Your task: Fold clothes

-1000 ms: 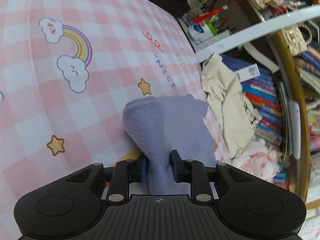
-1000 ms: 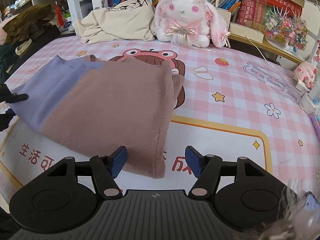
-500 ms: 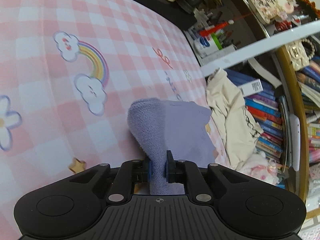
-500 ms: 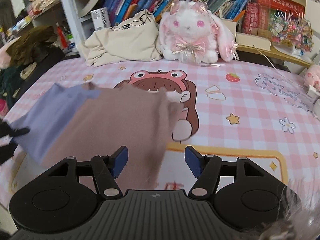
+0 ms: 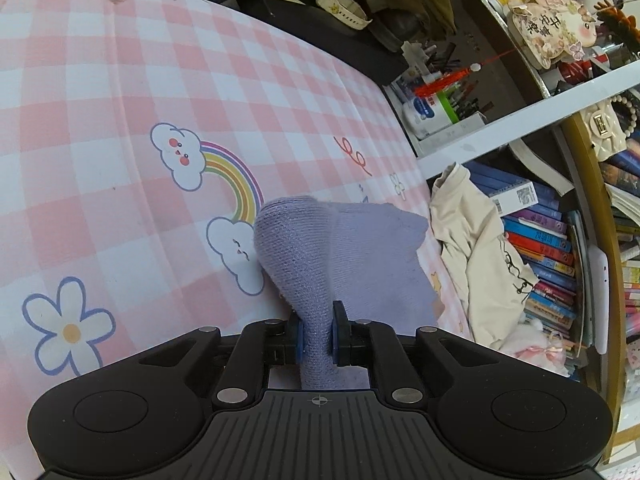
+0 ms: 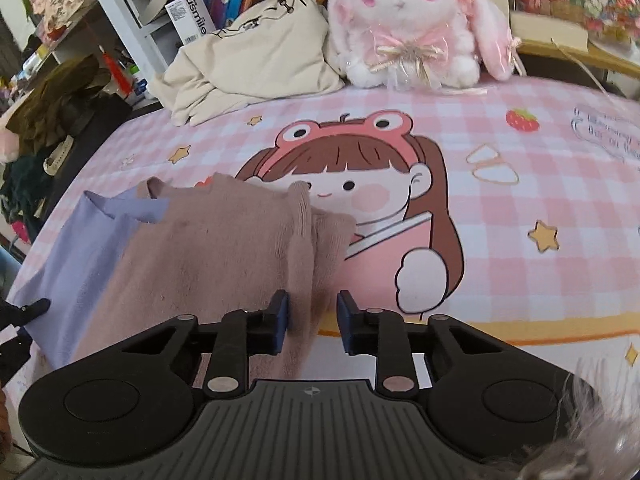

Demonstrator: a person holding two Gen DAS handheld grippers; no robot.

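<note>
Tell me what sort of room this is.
Most likely a bedroom or child's room: a pink checked cartoon sheet, a plush rabbit against crowded bookshelves, and clothes piled nearby.

Counted two grippers: left gripper (image 5: 316, 338), right gripper (image 6: 312, 322). One two-tone knit garment (image 6: 208, 256) ahead between both. One cream garment (image 6: 256, 64) far ahead, left of one plush rabbit (image 6: 416, 28). One row of books (image 5: 544, 248) to the right of the left tool.

black left gripper (image 5: 316, 338), blue pads (image 5: 298, 340) (perhaps rubber)
</note>
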